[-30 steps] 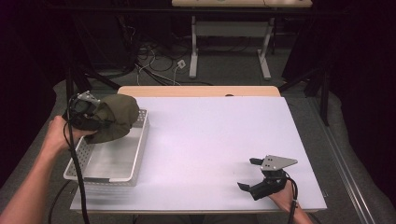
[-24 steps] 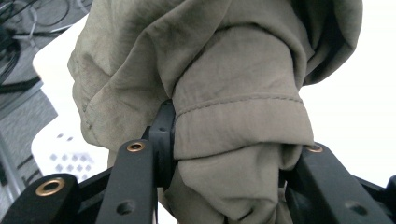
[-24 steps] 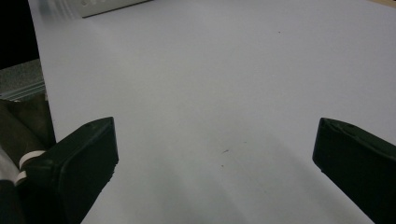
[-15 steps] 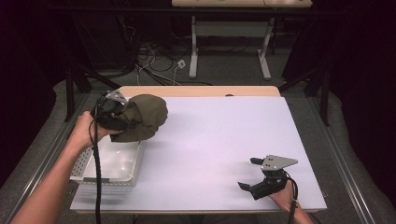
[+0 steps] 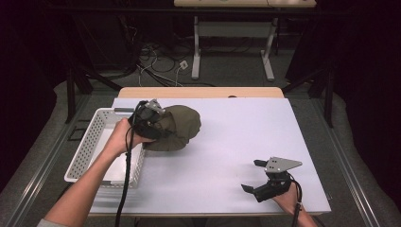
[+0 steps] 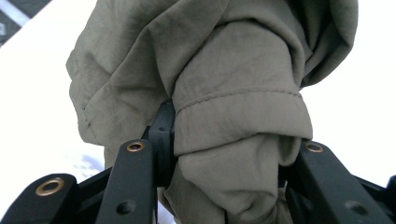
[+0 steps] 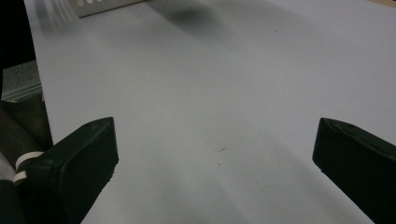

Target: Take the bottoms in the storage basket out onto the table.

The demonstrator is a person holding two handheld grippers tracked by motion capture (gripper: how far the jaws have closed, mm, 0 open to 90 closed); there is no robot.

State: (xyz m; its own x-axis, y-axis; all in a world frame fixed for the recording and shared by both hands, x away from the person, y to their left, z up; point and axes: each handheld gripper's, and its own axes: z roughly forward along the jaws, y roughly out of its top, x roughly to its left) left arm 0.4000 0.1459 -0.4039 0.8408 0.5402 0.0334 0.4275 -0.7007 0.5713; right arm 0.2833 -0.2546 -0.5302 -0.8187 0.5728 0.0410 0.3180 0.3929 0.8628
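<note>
An olive-green cloth garment, bunched into a rounded, wrinkled bundle, is clamped between the jaws of the left hand-held gripper. Most of the bundle bulges out beyond the jaws, toward the middle of the white counter. In the left gripper view a stitched hem crosses the fabric just above the jaws, folds spilling upward.

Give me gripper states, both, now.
Left gripper: closed on the olive garment, bunched between its jaws.
Right gripper: open, nothing between the jaws, over the white table.
</note>
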